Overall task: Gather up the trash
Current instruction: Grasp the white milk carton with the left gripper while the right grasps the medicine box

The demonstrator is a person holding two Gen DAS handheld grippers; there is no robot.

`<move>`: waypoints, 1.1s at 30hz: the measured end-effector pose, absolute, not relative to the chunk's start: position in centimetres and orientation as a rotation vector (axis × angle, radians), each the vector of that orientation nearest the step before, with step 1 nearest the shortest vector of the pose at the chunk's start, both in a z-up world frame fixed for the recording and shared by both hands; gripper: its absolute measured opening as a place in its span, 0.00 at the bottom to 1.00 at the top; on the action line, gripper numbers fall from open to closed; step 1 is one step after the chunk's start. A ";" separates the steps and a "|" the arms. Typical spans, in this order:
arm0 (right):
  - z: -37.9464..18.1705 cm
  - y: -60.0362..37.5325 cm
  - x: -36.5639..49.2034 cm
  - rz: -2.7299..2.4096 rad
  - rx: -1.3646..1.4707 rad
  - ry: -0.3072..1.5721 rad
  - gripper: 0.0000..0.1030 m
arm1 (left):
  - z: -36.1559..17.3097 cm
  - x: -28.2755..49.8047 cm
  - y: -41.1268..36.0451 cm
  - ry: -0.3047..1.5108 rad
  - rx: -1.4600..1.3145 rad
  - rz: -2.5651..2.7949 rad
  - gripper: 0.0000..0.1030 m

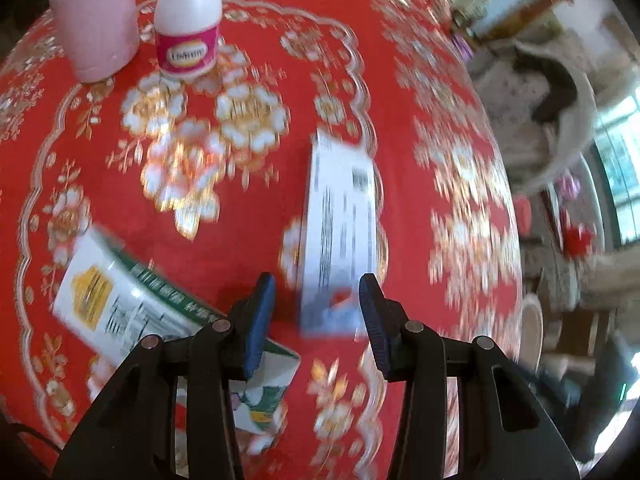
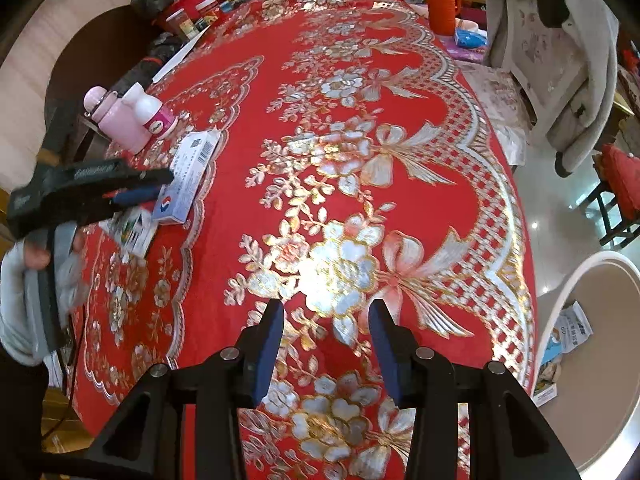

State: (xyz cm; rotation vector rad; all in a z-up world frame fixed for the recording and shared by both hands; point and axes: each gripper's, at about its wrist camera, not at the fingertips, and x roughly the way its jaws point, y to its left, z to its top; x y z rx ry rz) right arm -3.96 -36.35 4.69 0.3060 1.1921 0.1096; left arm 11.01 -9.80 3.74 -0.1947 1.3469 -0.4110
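Red cloth patterned with gold and silver flowers covers the counter (image 2: 460, 184). Nearest in the left wrist view, the left hand-held gripper (image 1: 318, 320) hangs released above it, nothing between its blue pads. A green-and-white carton (image 1: 120, 300) lies flat partly under the left finger, and a white-and-blue box (image 1: 340, 232) lies just ahead between the fingers. Farther back stand a white bottle with a pink label (image 1: 188, 24) and a pink bottle (image 1: 96, 20), side by side. The right hand-held gripper (image 2: 326, 344) is also released over bare cloth, well apart from those 2 boxes. Beyond the counter's right edge sits a white bin (image 2: 560, 308) with packaging inside.
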 end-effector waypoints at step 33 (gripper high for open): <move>2.8 -25.7 8.4 0.260 0.126 1.213 0.52 | 4.3 6.0 -1.6 1.303 0.142 -0.524 0.56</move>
